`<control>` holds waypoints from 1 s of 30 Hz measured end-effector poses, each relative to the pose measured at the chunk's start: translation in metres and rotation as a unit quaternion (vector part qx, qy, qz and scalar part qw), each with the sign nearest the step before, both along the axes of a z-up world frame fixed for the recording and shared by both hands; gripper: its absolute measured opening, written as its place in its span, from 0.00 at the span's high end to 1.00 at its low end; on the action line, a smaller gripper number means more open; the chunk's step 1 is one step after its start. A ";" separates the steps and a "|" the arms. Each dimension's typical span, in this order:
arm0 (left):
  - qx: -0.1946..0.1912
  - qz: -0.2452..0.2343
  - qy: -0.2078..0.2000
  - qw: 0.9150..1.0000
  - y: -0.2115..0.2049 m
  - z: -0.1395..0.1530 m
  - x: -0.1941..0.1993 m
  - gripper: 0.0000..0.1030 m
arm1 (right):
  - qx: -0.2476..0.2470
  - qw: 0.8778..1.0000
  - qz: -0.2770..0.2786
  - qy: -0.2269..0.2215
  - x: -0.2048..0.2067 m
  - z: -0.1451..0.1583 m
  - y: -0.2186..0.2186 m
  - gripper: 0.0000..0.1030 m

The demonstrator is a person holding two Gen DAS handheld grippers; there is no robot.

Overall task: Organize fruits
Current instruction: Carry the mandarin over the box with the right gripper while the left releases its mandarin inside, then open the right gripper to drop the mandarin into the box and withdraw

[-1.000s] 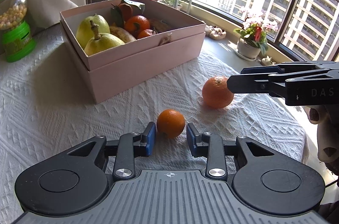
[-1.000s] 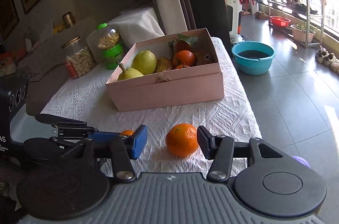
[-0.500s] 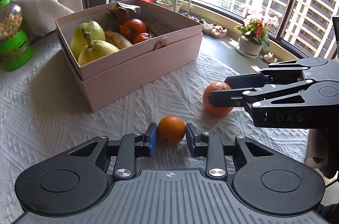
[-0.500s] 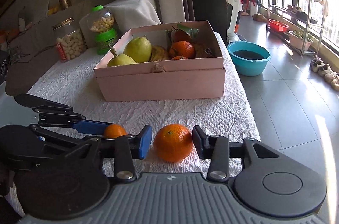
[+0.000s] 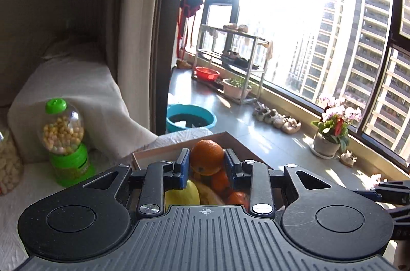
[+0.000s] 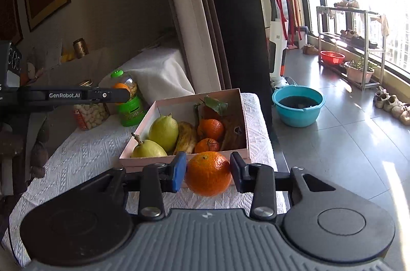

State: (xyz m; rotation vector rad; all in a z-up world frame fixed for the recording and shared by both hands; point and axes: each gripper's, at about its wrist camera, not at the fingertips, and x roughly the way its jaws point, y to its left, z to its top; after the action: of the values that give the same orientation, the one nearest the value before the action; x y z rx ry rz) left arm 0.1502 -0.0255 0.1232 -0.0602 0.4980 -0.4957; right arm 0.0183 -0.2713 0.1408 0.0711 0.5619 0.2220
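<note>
Left wrist view: a small orange (image 5: 207, 160) is pinched across its firm, slightly slippery middle by the left tool (image 5: 207, 167) above the box (image 5: 159, 152), while a larger orange (image 6: 208, 173) is clamped in the right tool (image 6: 208, 173) at the box's six o'clock.

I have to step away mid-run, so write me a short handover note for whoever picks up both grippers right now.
Left gripper: shut on the small orange, held in the air above the pink box.
Right gripper: shut on the large orange, lifted just short of the box's near wall.
Box: on the white tablecloth, already holding two pears, bananas and two tangerines.
Done: both loose oranges are picked up.
Left: lower each into the box and release, probably one at a time so the grippers don't crowd.
</note>
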 end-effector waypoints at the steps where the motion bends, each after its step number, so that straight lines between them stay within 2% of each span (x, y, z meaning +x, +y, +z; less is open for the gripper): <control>1: -0.015 0.004 0.010 1.000 0.001 -0.001 0.020 0.67 | -0.004 1.000 -0.001 -0.004 0.002 0.003 0.001 0.64; 4: -0.032 0.024 0.024 0.999 0.003 -0.006 0.053 0.67 | -0.009 1.000 -0.003 -0.004 0.010 0.007 0.003 0.64; 6: -0.036 0.027 0.015 0.999 0.007 -0.005 0.052 0.67 | -0.011 1.000 -0.004 -0.002 0.015 0.008 0.005 0.64; 10: -0.044 0.013 0.002 0.999 0.025 -0.011 0.020 0.67 | -0.014 1.000 0.004 0.000 0.032 0.010 0.011 0.64; 12: -0.035 0.015 0.000 0.999 0.031 -0.018 0.002 0.67 | -0.007 1.000 0.009 -0.003 0.047 0.010 0.016 0.73; 15: -0.025 0.011 0.001 1.000 0.037 -0.029 -0.024 0.67 | 0.021 1.000 0.019 -0.006 0.080 0.015 0.028 0.74; 17: -0.027 0.010 0.005 1.000 0.040 -0.035 -0.037 0.67 | 0.028 0.999 0.025 -0.026 0.105 0.021 0.042 0.74; 19: -0.014 0.013 0.011 1.000 0.043 -0.039 -0.049 0.67 | 0.010 0.999 0.026 -0.025 0.127 0.026 0.056 0.74; 21: -0.012 0.020 0.019 1.000 0.048 -0.044 -0.059 0.67 | -0.017 0.999 0.035 -0.004 0.136 0.027 0.067 0.74; 23: -0.028 0.027 0.028 0.999 0.050 -0.054 -0.074 0.67 | -0.037 0.998 0.054 0.011 0.119 0.023 0.066 0.69; 25: -0.059 0.030 0.029 0.997 0.046 -0.068 -0.095 0.67 | -0.036 0.996 0.068 0.038 0.077 0.010 0.054 0.52; 26: -0.077 0.020 0.040 0.996 0.042 -0.078 -0.104 0.67 | -0.022 0.996 0.080 0.043 0.054 0.001 0.046 0.39; 27: -0.093 0.010 0.053 0.994 0.038 -0.086 -0.108 0.67 | 0.005 0.995 0.087 0.050 0.023 -0.014 0.038 0.33; 30: -0.123 0.000 0.069 0.990 0.024 -0.103 -0.111 0.67 | 0.115 0.989 0.057 0.067 -0.034 -0.067 0.026 0.33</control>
State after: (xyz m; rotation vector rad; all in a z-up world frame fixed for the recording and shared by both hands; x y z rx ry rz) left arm 0.0394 -0.0015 0.0202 -0.3333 0.5697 -0.5529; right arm -0.0161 -0.2451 0.0737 0.2802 0.6734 0.3960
